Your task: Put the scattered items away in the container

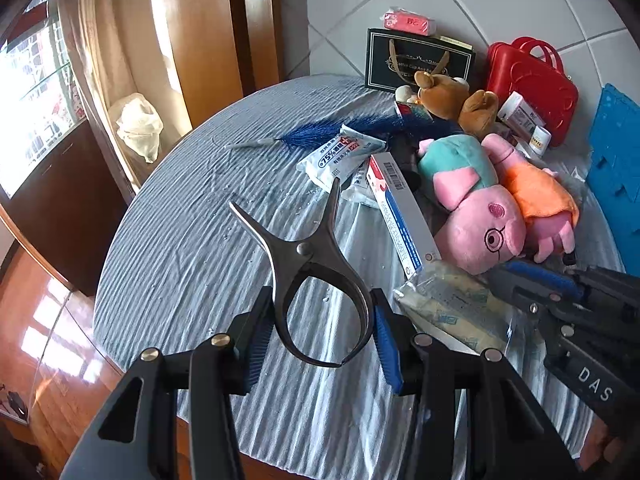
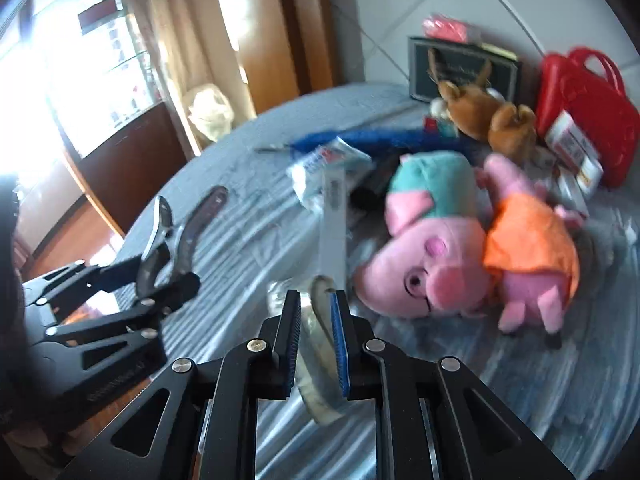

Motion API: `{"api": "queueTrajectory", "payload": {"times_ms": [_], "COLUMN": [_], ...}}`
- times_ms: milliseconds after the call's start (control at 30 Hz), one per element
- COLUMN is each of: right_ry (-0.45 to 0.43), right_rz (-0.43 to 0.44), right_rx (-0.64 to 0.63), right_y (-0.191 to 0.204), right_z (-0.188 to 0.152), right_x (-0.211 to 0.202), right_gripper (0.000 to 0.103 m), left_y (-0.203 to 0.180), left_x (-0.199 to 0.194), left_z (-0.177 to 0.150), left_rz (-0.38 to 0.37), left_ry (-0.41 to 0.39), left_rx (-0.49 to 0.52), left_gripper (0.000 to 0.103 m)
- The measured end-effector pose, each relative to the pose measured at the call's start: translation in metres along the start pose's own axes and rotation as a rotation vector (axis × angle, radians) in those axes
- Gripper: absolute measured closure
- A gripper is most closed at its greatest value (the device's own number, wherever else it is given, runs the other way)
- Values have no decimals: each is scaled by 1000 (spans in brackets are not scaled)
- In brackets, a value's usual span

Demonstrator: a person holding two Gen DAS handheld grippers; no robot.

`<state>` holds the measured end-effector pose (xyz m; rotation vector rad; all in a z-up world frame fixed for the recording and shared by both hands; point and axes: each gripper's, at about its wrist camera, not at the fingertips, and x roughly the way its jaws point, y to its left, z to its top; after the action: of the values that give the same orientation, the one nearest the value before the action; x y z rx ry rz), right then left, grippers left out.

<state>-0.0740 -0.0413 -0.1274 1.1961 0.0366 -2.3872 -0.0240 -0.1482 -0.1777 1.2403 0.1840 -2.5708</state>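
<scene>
Aloft, metal scissors [image 1: 316, 276] and clear packet [image 2: 320, 364]

A round worktop [image 1: 180, 264] carries a heap of things along its far right side. At the back, against the wall, a gift bag [image 1: 418, 65] stands upright with a small packet [image 1: 409, 22] on top of it; a handled case [image 1: 532, 88] stands to its right. A bear toy [image 1: 452, 100] lies in front of the bag. Nearer, two pig toys lie side by side, touching: one [image 1: 472, 200] on the left, the other [image 1: 536, 196] on the right. Left of them lies a long box [image 1: 402, 210], with a wipes pack [image 1: 340, 154] behind it and a brush [image 1: 320, 136] beyond that. A flat packet [image 1: 452, 304] sits nearest, in front of the box. The left tongs [image 1: 320, 340] hold scissors [image 1: 312, 272] above the worktop's near left part; the right tongs [image 2: 314, 332] are closed on the flat packet.
</scene>
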Motion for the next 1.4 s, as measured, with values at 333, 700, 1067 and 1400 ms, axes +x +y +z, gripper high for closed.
{"api": "queueTrajectory", "payload": {"times_ms": [333, 700, 1067, 1400], "right_ry": [-53, 131, 7, 2], "right_rz": [-59, 138, 118, 55], "right_rx": [105, 41, 68, -89], "right_y": [-20, 26, 28, 45], "right_z": [-28, -39, -27, 1], "right_x": [-9, 45, 20, 49], "right_gripper": [48, 49, 46, 70], "left_y": [8, 33, 53, 27], "left_x": [35, 33, 28, 37], "left_z": [-41, -45, -54, -49], "left_rz": [-32, 44, 76, 25], "left_ry": [114, 117, 120, 123], "left_rx": [20, 6, -36, 6], "left_gripper": [57, 57, 57, 57]}}
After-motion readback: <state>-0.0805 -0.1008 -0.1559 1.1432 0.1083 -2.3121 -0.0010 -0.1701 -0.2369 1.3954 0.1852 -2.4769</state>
